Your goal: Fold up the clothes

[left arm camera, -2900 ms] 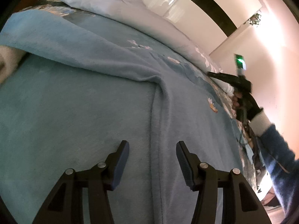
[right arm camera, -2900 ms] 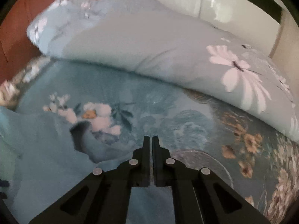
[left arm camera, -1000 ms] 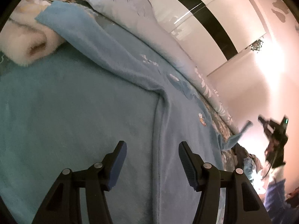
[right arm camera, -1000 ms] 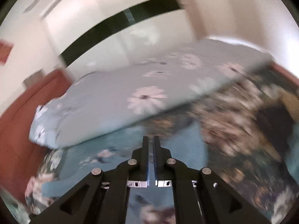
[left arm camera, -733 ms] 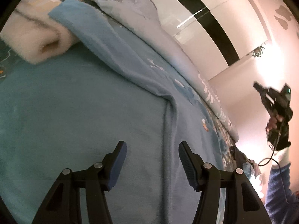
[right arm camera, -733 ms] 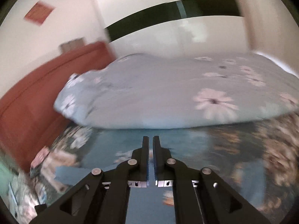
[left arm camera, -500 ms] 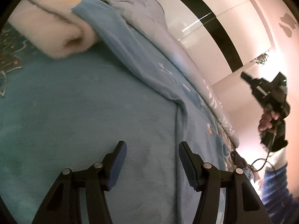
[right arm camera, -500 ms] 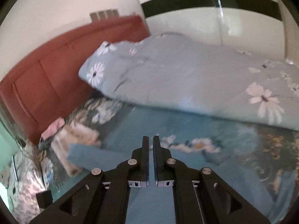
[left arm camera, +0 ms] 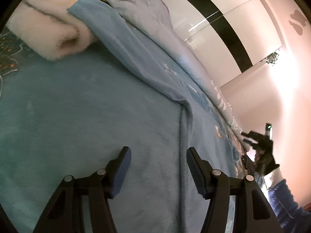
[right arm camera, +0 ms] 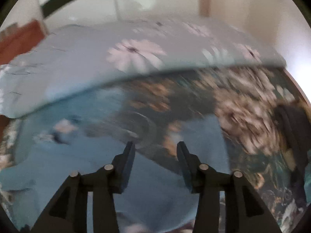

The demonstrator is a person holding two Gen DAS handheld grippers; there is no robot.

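The right fingers (right arm camera: 155,151) were pressed together a moment ago; now they are spread, holding nothing. The blue cloth (left arm camera: 87,116) lies flat on the bed under and ahead of the spread left fingers (left arm camera: 158,155). I think a fold was just let go.

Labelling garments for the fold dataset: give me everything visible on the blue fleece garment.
The blue fleece garment is a soft, fuzzy, plain light-blue piece spread flat on the floral bedsheet. One layer is folded over, making a raised diagonal edge that meets a straight seam between the open fingers of the left hand-held gripper. Its far corner overlaps a rolled white fluffy item. Neither the left nor the open right hand-held gripper grips it.
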